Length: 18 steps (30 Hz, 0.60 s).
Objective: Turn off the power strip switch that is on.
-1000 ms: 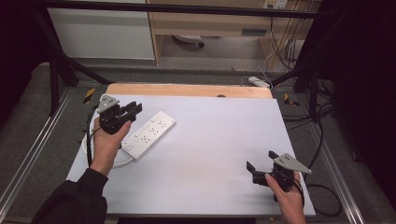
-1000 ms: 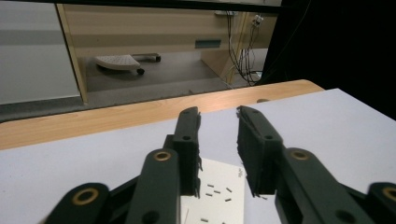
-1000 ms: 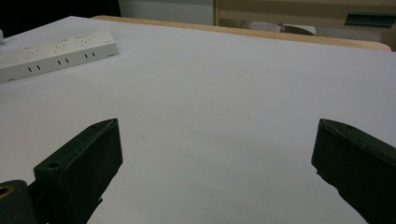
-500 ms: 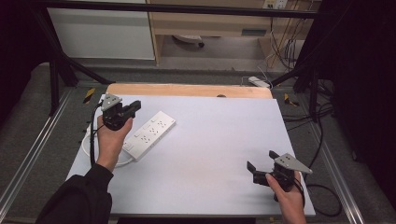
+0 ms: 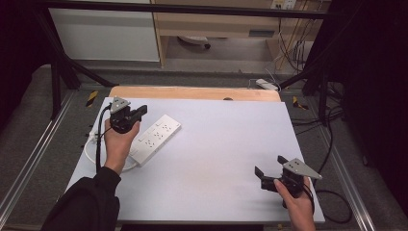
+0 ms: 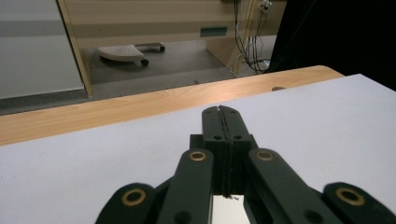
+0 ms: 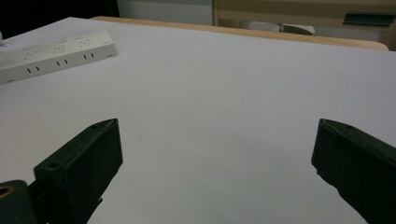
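The left gripper [image 5: 140, 111] has lifted slightly and drawn back toward the tabletop's [image 5: 216, 144] far-left corner since a second ago, fingers pressed together on nothing. It hovers just beside the white power strip [image 5: 155, 139], which lies flat, its cable [image 5: 91, 154] looped behind. The right gripper [image 5: 269, 169] stays near the front edge, fingers spread wide. No grasp seems begun yet.

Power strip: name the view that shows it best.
The high view: the whole white power strip lies on the table, beside the left gripper. The right gripper view shows it far off at the upper left, cut by the edge. The left gripper view looks past it, over shut jaws.
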{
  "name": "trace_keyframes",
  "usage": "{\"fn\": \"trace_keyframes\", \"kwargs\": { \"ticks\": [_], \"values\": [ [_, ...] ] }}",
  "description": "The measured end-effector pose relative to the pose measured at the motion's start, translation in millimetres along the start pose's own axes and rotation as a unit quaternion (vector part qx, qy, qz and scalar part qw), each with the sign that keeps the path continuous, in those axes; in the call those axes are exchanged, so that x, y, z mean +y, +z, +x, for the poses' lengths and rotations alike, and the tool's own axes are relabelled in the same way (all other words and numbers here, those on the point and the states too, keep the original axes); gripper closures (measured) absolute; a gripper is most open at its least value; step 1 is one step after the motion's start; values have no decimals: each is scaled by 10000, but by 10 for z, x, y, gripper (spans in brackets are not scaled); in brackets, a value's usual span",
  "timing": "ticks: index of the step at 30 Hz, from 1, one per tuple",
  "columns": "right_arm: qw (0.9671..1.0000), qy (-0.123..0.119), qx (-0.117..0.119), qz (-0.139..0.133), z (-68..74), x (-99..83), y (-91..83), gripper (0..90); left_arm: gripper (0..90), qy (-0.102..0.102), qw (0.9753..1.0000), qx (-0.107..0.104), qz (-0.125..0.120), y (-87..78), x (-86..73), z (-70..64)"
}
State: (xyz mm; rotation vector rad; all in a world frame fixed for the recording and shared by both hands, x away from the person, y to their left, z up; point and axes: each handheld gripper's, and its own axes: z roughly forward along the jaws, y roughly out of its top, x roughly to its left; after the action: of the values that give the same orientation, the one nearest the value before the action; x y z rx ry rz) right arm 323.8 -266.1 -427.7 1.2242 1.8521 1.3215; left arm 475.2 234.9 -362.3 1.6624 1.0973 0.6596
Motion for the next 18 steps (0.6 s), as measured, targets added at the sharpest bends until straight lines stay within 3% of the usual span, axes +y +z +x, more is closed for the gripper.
{"fn": "trace_keyframes", "kwargs": {
  "ticks": [9,18],
  "values": [
    [10000,17,2,-20,1,1,-4,23,900,43,9998,-4,192,93,-48,12],
    [10000,21,13,-12,0,1,-2,23,900,-49,9992,2,388,162,-107,56]
  ]
}}
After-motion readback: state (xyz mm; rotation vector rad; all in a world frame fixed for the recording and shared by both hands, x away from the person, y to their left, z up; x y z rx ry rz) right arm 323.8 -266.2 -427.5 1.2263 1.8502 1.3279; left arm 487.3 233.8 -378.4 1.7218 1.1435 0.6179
